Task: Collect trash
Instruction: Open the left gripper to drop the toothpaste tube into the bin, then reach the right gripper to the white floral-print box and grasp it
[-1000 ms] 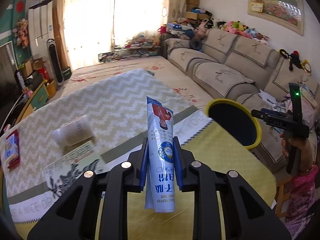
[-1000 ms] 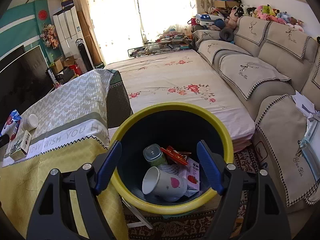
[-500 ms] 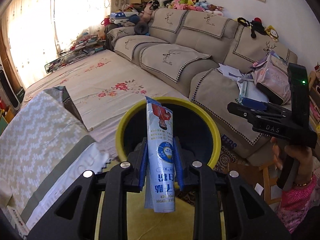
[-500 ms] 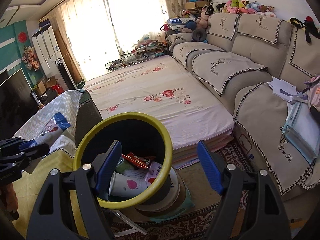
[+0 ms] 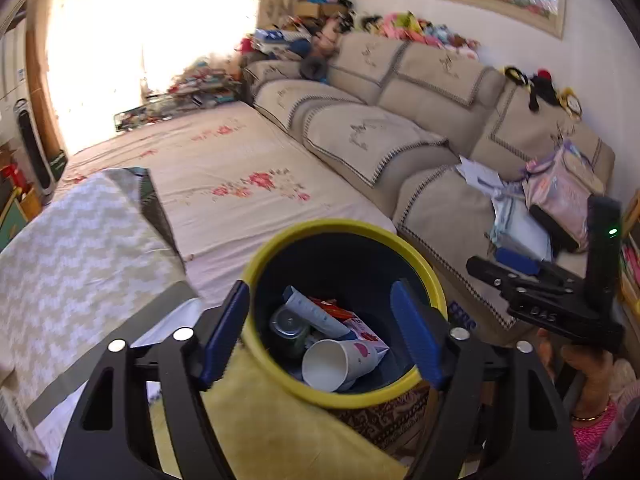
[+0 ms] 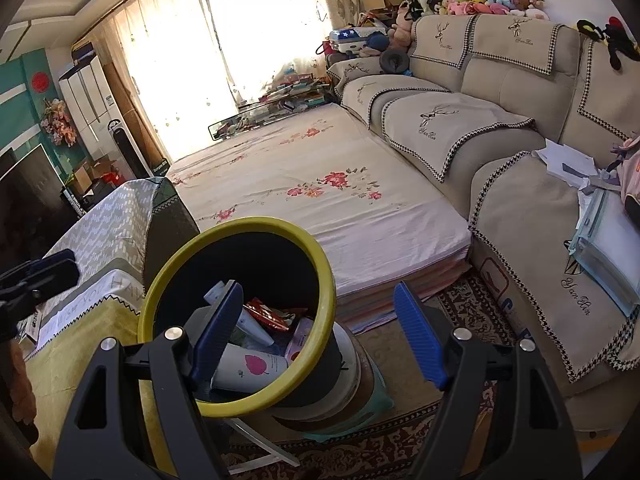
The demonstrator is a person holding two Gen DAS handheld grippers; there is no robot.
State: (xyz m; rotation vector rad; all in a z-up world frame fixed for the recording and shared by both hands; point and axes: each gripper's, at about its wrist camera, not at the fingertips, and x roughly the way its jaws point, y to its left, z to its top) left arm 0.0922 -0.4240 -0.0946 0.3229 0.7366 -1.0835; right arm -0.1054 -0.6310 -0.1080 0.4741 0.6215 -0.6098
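Note:
A yellow-rimmed dark trash bin stands beside the table, also in the right wrist view. My left gripper is open and empty right above the bin. The white and blue tube lies inside the bin on a paper cup, a jar and red wrappers. My right gripper is open and empty, held at the bin's right side; it also shows in the left wrist view. The tube and cup show in the right wrist view too.
The table with a yellow cloth and a zigzag cloth lies left of the bin. A floral mattress and a beige sofa lie beyond. The bin rests on a stool over a patterned rug.
My left gripper opened and the tube dropped from it into the bin. The right gripper drew further right of the bin.

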